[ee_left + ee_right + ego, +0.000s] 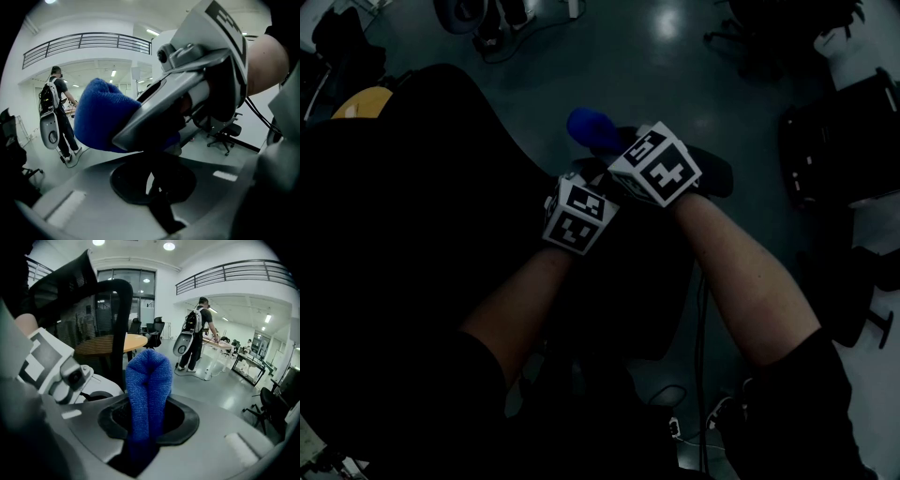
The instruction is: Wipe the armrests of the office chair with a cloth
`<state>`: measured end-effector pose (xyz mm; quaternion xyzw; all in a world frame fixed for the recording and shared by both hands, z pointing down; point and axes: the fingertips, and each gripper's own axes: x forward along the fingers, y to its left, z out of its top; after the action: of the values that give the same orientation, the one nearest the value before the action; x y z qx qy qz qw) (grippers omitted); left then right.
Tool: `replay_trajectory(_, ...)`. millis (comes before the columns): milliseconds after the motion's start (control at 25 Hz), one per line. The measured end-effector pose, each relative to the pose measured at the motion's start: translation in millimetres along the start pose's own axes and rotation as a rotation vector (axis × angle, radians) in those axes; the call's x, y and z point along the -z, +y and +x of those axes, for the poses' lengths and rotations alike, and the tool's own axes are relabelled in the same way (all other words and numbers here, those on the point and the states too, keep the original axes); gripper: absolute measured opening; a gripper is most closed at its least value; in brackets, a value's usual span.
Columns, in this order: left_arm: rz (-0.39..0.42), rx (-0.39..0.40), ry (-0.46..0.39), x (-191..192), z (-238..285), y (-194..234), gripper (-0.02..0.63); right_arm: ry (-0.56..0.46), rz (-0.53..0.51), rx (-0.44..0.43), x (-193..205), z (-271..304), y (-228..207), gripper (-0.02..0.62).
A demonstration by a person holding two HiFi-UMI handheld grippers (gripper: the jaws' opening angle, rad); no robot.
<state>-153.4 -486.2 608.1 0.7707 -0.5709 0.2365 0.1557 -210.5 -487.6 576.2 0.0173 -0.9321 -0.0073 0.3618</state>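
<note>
- Right gripper (617,148): jaws clamped on the folded blue knitted cloth (147,380), which sits over the black padded chair armrest (717,176).
- Left gripper (152,187): jaws together, nothing held, just beside the right.
- Glossy grey floor (675,56): open beyond the armrest's edge.

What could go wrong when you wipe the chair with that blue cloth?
1. Most of the blue cloth sticks out past the jaws of the right gripper, so rubbing might tug it free.
2. The left gripper sits right beside it, so the two could bump.
3. Cables lie on the floor close to the person, who might trip.
</note>
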Motion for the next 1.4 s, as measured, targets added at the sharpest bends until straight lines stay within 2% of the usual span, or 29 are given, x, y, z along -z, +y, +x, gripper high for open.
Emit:
replay_trajectory(160,0.029,0.012,0.008,1.5,2.3,0.6,0.008,-0.078,0.026,0.009,-9.7,-18.4,0.3,0.112)
replay_trajectory(360,0.012,0.02,0.017,1.9,0.9,1.0,0.009,-0.133,0.138,0.087,1.7,-57.6,-23.4,0.112)
replay_trajectory(680,-0.008,0.025,0.027,2.0,1.2,3.5,0.011,-0.089,0.191,0.326,71.7,-146.3,-89.0,0.112)
replay_trajectory(880,0.016,0.03,0.038,1.4,1.4,0.1,0.011,0.022,0.189,0.473,135.1,-199.4,-119.7,0.112)
replay_trajectory(1120,0.019,0.029,0.039,1.2,4.2,-0.9,0.011,0.158,0.214,0.493,196.9,-197.4,-109.8,0.112)
replay_trajectory(1400,0.002,0.025,0.045,-5.2,2.5,-1.1,0.012,0.138,0.259,0.501,193.4,-191.9,-95.8,0.112)
